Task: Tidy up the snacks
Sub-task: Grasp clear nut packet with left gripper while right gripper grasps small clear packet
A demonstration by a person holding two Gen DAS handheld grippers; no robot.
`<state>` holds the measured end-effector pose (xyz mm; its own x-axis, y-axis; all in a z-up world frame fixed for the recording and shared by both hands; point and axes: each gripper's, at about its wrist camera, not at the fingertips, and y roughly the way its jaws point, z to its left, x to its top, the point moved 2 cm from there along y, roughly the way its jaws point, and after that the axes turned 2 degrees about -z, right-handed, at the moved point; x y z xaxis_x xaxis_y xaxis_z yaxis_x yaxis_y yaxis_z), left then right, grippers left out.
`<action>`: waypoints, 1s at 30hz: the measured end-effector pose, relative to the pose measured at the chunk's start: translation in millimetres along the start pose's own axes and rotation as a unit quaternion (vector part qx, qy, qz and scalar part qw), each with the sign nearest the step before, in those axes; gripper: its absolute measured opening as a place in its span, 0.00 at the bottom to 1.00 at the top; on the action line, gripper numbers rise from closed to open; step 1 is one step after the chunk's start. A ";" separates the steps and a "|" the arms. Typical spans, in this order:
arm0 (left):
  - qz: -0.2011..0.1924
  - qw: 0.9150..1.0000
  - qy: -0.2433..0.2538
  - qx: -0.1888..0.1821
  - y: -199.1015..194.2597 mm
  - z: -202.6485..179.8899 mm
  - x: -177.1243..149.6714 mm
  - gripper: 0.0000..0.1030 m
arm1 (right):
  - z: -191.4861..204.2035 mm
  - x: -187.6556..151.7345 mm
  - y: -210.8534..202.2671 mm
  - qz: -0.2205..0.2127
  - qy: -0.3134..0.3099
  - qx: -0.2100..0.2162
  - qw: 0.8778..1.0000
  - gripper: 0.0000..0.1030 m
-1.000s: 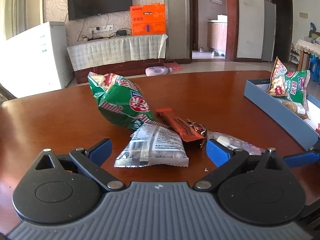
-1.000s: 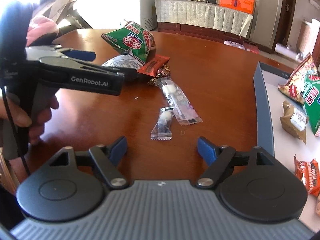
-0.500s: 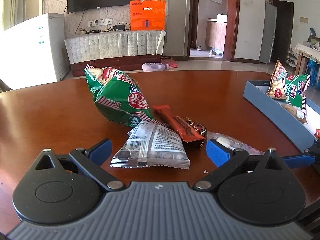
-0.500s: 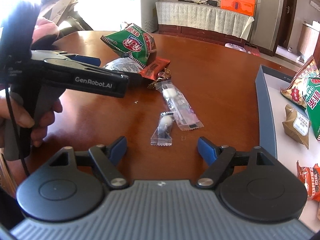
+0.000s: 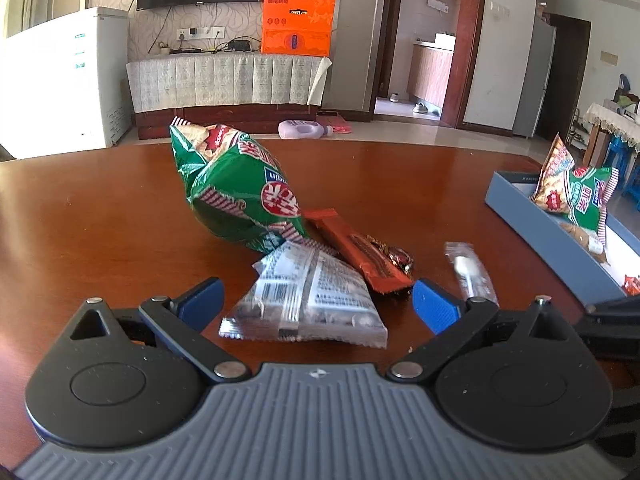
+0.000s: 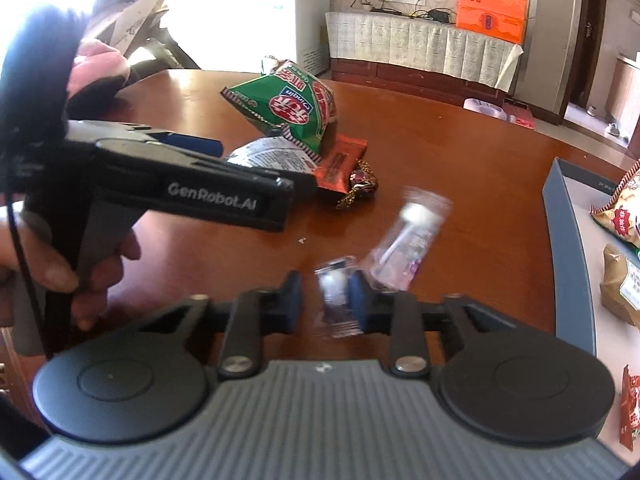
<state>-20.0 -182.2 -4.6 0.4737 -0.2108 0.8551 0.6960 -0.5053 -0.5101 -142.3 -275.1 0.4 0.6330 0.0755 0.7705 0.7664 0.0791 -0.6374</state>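
Candy in a small clear wrapper (image 6: 335, 294) lies on the brown table (image 6: 460, 168) between the pads of the right gripper (image 6: 325, 300), whose jaws are closing on it; the right-hand pad looks to touch the wrapper's edge, while a gap remains on the left, so the grip is not yet made. Just beside it, a longer clear packet (image 6: 404, 240) lies tilted and blurred. Farther off sit the orange-brown bar (image 6: 340, 164), the silver printed packet (image 5: 308, 300) and the big green bag (image 5: 240, 192), bunched together.

The left gripper (image 5: 316, 300) hangs with its fingers wide apart around the near end of the silver packet, holding nothing. The person's left hand (image 6: 60, 256) grips its handle.

The step in hand seems to be the pick of the small candy. The blue tray (image 6: 568, 248) at the right, already holding several bags, is the likely destination. The next move calls for the pads to press firmly on the slippery wrapper before any lift, without catching the longer packet alongside, then a carry over the tray's wall.
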 end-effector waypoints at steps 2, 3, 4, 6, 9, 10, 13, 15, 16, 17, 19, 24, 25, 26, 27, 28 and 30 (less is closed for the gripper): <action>-0.001 1.000 -0.001 0.002 3.4 0.0 1.9 0.99 | -0.5 0.0 -0.4 0.001 0.000 0.000 1.000 0.24; 0.001 1.000 -0.001 0.000 4.8 -0.5 2.6 0.98 | -1.5 -0.2 -1.1 0.002 0.001 0.000 1.000 0.23; 0.004 1.000 0.000 -0.005 6.4 -1.6 3.1 0.98 | -2.3 -0.2 -1.1 0.003 0.001 0.001 1.000 0.23; 0.007 1.000 0.009 -0.011 8.7 -5.3 3.3 0.96 | -4.1 0.1 -0.8 0.005 0.004 0.002 1.000 0.23; 0.015 1.000 0.018 -0.014 11.9 -6.0 3.6 0.71 | -3.9 0.6 0.1 0.004 0.004 0.001 1.000 0.23; 0.020 1.000 0.013 -0.019 12.9 -5.8 1.7 0.71 | -3.1 1.0 0.9 0.004 0.005 0.002 1.000 0.23; 0.020 0.999 0.007 -0.028 11.6 -4.7 0.8 0.70 | -0.3 1.8 1.1 0.002 -0.001 0.011 1.000 0.25; 0.021 0.999 0.008 -0.027 10.3 -4.5 0.0 0.70 | 3.9 2.2 2.2 0.000 -0.017 0.006 1.000 0.25; 0.021 0.999 0.009 -0.025 9.0 -4.2 -0.3 0.70 | 4.9 2.5 2.8 -0.001 -0.020 0.006 1.000 0.25; 0.021 0.999 0.009 -0.024 8.0 -3.9 -0.9 0.70 | 5.4 3.1 3.3 -0.002 -0.021 0.005 1.000 0.25; 0.018 1.000 0.012 -0.022 5.2 -3.5 -2.7 0.70 | 5.4 4.6 4.7 -0.002 -0.026 -0.001 1.000 0.23; 0.015 1.000 0.009 -0.017 -0.7 -1.9 -3.3 0.69 | 6.3 6.4 5.4 0.003 -0.022 0.001 1.000 0.17; 0.011 1.000 0.010 -0.015 -3.2 -1.9 -2.7 0.68 | 7.2 6.3 4.1 0.001 -0.023 0.002 1.000 0.17; 0.008 1.000 0.009 -0.013 -4.4 -3.4 -2.3 0.68 | 7.3 6.2 2.8 0.000 -0.024 0.003 1.000 0.17; 0.006 1.000 0.009 -0.009 -5.7 -4.5 -2.1 0.67 | 7.0 6.4 1.0 -0.001 -0.024 0.003 1.000 0.17; 0.004 1.000 0.009 -0.006 -6.9 -5.5 -1.7 0.67 | 6.2 6.5 -0.9 -0.002 -0.023 0.003 1.000 0.17; 0.002 1.000 0.009 -0.002 -9.1 -7.0 -1.4 0.66 | 3.9 6.0 -4.6 -0.006 -0.018 0.004 1.000 0.17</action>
<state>-30.8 -183.2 -0.5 0.4666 -0.2280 0.8546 0.6921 -0.5074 -0.5133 -142.4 -271.1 7.9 0.6199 0.1103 0.7769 0.7725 0.0877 -0.6289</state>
